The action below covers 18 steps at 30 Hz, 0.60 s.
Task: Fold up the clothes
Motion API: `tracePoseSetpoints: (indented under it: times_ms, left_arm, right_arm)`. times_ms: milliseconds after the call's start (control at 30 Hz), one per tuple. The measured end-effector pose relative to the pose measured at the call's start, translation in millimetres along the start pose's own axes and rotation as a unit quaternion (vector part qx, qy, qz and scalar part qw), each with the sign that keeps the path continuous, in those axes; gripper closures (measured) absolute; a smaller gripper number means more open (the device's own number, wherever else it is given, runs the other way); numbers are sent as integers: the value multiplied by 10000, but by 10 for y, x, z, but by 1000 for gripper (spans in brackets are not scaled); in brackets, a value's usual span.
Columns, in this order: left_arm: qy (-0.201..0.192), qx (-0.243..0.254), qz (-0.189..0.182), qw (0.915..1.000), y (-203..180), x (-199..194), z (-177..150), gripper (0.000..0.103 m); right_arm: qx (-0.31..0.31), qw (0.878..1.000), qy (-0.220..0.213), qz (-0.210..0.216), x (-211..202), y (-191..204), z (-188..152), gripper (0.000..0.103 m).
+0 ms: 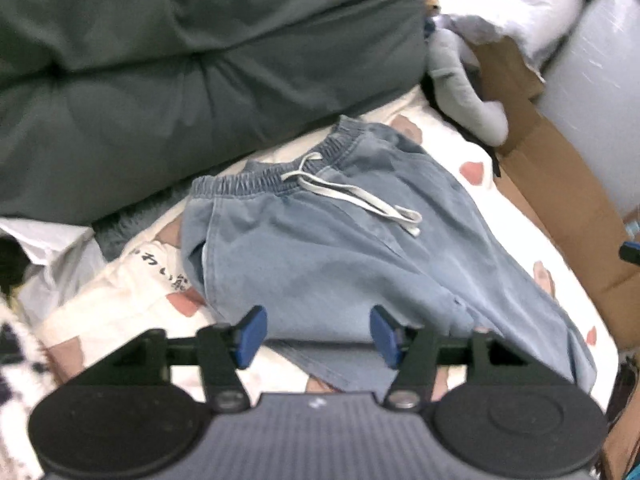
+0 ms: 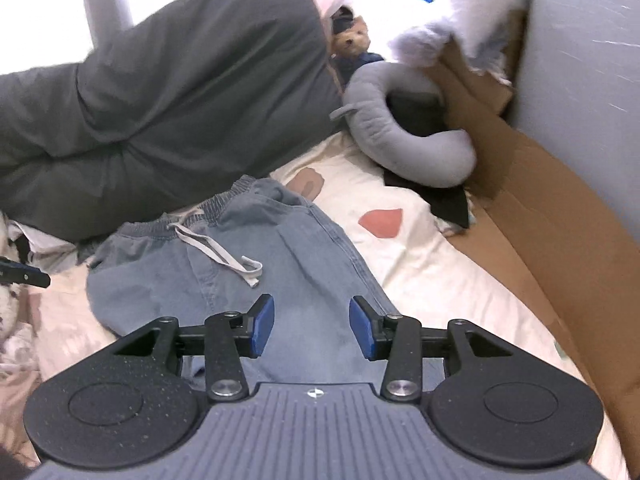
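Garment: a pair of light blue denim shorts (image 1: 320,248) with an elastic waistband (image 1: 276,176) and a pale drawstring (image 1: 360,200), lying flat on a cream bedsheet (image 1: 460,148) printed with reddish patches.
Position: near the middle of the bed, just beside a dark green duvet (image 1: 180,60) that is bunched along the far side; the waistband touches or nearly touches its edge.
Long axis: in the left wrist view it runs from the waistband at upper left down to the leg hems at lower right, close to the camera.
Pointing: waistband away from the grippers, toward the duvet; hems toward the viewer. The drawstring ends trail across the front toward the right.
Fold state: the shorts look doubled over lengthwise, 1 leg seemingly on the other, but blur keeps this unsure.
Left gripper (image 1: 318,334): 2 blue-padded fingers spread apart above the hem end, nothing between the pads.
Right gripper (image 2: 311,328): fingers likewise spread and empty, hanging over the lower part of the cloth.
Surroundings: a grey curved plush cushion (image 2: 400,136) and a small teddy bear (image 2: 354,40) past the shorts on the right, a brown cardboard sheet (image 2: 540,220) along the bed's right edge, and a white fluffy item (image 2: 472,8) behind.
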State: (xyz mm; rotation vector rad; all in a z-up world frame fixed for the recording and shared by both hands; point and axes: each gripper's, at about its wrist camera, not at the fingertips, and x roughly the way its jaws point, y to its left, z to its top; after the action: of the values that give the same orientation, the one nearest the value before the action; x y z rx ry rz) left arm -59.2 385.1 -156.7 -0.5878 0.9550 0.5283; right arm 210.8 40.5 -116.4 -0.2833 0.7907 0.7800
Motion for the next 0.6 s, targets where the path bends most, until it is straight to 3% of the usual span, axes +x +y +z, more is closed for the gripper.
tracePoseSetpoints:
  times_ms: [100,233,333,600]
  left_arm:
    - [49,102,-266,9996,-141,-199,-5,39]
    - [72,83,-271,9996,-301,-407,75,38]
    - [-8,45,-343,9994,-399,-515,114,31]
    - [204,161,-514,9983,-562,-298,-109,31]
  right_arm:
    - [83,9997,-78,-230,-302,-58,-75,54]
    - [170,9995,-155,-229,-617,-131,-83,53]
    - [218,9992,-257,-222,-793,-164,-78,52]
    - [699,9966,-366,-237,-943,-148,-195,49]
